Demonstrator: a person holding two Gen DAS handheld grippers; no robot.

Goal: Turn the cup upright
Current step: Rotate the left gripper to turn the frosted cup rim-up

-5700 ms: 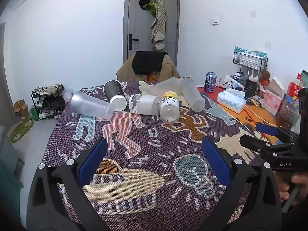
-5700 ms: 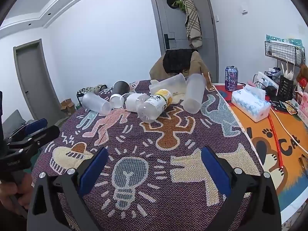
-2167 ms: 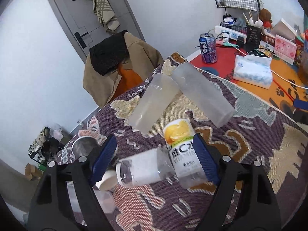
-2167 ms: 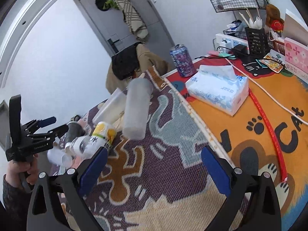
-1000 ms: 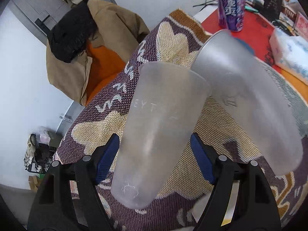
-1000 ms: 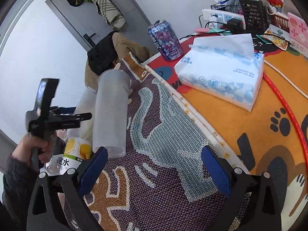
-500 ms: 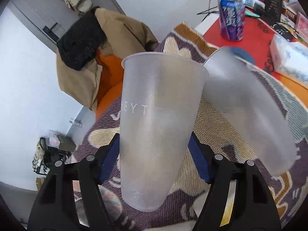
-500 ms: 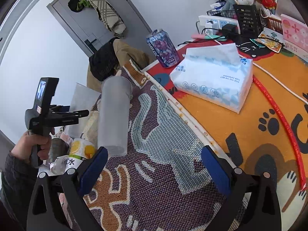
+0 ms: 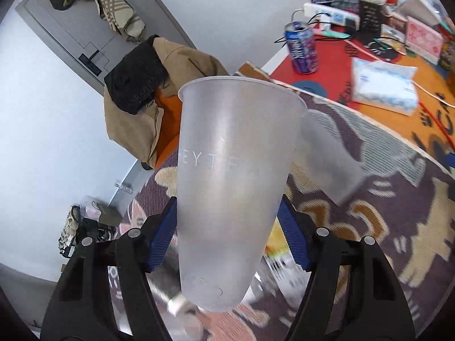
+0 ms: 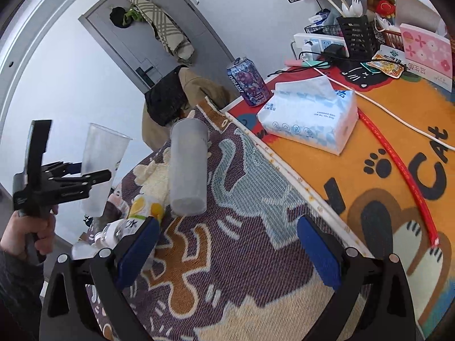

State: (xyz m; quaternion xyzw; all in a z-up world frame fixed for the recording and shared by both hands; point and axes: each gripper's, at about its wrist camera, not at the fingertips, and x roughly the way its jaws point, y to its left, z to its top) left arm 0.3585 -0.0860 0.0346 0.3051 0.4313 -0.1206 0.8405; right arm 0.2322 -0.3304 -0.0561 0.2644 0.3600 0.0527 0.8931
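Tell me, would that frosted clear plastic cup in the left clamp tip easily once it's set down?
Probably. The frosted clear plastic cup looks empty and thin-walled, so likely light. Its base is narrower than its rim, and the woven tablecloth looks uneven. The left gripper might also dent it.

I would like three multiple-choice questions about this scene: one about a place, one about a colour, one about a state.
1. Where does the drink can stand?
A. on the red mat
B. on the purple cloth
C. on the tissue pack

2. What colour are the pads of the right gripper?
A. green
B. blue
C. white

3. How is the clear cup in the left gripper?
A. lying on the cloth
B. mouth down
C. lifted, mouth up

Key: 1 A, red mat under its base. 2 B, blue pads on both fingers. 3 C, the rim is on top, clear of the cloth.
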